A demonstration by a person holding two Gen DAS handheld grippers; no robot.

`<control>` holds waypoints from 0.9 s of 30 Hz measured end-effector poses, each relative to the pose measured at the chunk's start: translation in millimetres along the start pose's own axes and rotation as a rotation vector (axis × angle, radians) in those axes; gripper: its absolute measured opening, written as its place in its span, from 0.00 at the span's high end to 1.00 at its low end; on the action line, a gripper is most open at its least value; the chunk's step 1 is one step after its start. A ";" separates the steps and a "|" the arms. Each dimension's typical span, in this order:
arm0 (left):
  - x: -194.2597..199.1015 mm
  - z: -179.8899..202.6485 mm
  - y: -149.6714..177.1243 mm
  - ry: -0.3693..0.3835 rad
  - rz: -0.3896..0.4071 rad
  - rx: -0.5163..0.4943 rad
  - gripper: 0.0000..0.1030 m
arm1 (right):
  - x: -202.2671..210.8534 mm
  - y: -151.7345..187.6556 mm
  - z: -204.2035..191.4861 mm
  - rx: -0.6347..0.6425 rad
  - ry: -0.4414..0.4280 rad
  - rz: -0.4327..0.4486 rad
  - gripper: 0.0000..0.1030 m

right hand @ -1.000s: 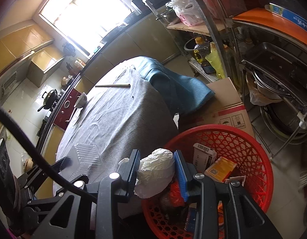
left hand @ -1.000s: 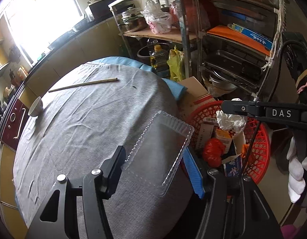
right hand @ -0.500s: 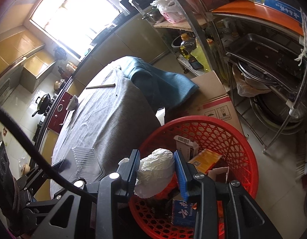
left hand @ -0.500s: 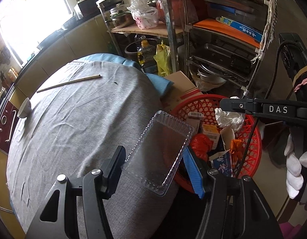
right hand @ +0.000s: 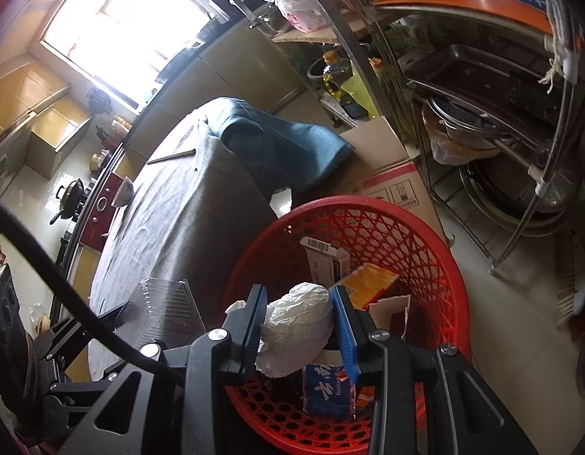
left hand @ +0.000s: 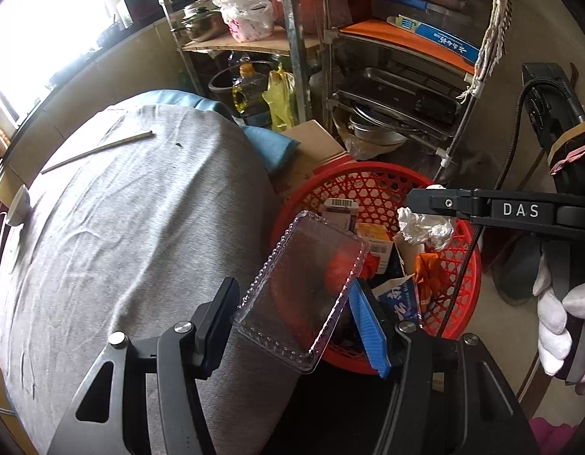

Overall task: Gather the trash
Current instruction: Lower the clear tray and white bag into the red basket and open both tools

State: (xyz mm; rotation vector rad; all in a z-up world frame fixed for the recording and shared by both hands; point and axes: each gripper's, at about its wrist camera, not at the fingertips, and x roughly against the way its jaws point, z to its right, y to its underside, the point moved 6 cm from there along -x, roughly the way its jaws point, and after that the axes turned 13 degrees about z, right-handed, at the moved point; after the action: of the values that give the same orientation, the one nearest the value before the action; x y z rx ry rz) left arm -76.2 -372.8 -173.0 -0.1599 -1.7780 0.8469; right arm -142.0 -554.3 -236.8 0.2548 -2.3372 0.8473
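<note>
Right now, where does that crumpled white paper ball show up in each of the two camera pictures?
Left wrist view: the crumpled white paper ball sits right of centre, pinched under the other tool's black arm, above the red basket.
Right wrist view: it is low in the middle, squeezed between this tool's own jaws.
Shared landmark: the red basket, lying below the ball in both.

From my feed the clear tray looks like thin glossy plastic with a beaded rim. The wad is crinkly white paper or film, can't tell which. The basket is shiny red plastic lattice, the surface has matt grey wrinkled cloth, and the rack is dull steel.
</note>
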 end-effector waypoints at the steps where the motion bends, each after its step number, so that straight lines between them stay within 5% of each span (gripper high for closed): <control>1: -0.3 0.9 0.0 0.003 0.001 -0.002 0.40 | -0.1 0.7 1.4 -0.002 0.003 -0.001 0.63; 27: -13.5 12.2 -2.8 0.051 0.054 0.008 0.38 | -4.7 -4.5 18.9 -0.035 0.062 0.034 0.63</control>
State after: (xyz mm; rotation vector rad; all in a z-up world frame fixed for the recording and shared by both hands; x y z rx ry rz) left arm -80.8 -387.2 -183.5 -0.2235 -1.7286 0.8810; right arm -146.0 -569.9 -248.7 0.1713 -2.3021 0.8180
